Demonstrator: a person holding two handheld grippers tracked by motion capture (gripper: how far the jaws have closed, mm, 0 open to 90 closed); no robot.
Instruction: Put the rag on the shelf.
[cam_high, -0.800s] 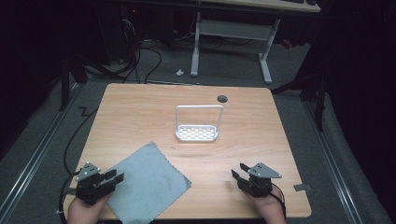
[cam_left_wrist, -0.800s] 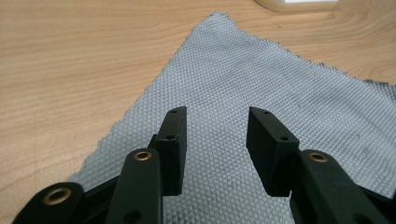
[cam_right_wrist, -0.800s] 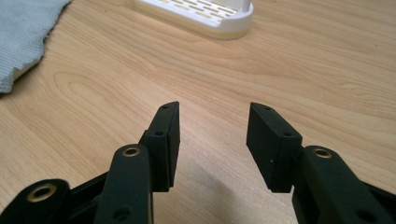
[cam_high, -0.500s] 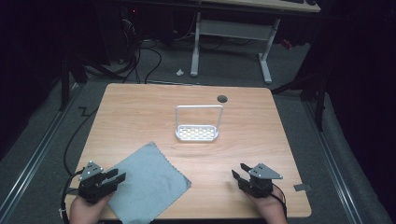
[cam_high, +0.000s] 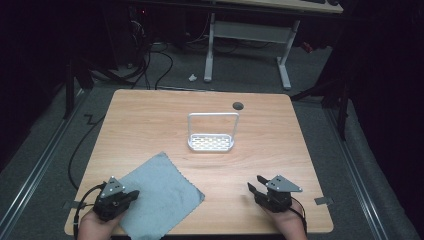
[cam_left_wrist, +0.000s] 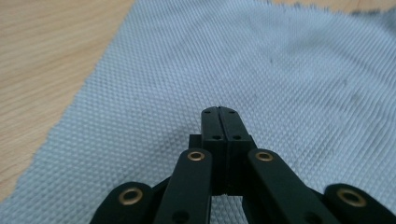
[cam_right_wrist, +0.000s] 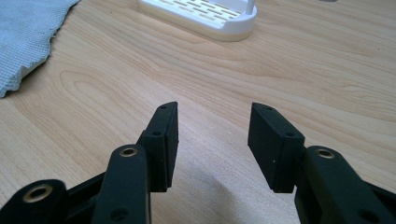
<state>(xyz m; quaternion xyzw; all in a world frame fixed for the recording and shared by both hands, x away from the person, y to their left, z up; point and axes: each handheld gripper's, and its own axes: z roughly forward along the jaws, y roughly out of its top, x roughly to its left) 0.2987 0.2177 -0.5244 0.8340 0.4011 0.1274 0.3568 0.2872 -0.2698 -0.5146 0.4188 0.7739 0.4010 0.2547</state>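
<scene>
Lower left of frame, left tongs (cam_left_wrist: 218, 111) clenched empty over grey cloth (cam_high: 160, 192); right tongs (cam_right_wrist: 212, 140) released. Better to part them before pinching an edge.

I'm working in a dim lab: beyond my fingers, a wooden table (cam_high: 150, 120), floor cables (cam_high: 150, 60) and a white desk frame (cam_high: 250, 35).

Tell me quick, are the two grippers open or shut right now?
Left gripper: shut, jaws pressed together above the cloth, holding nothing.
Right gripper: open, nothing between its jaws, bare table ahead.
</scene>
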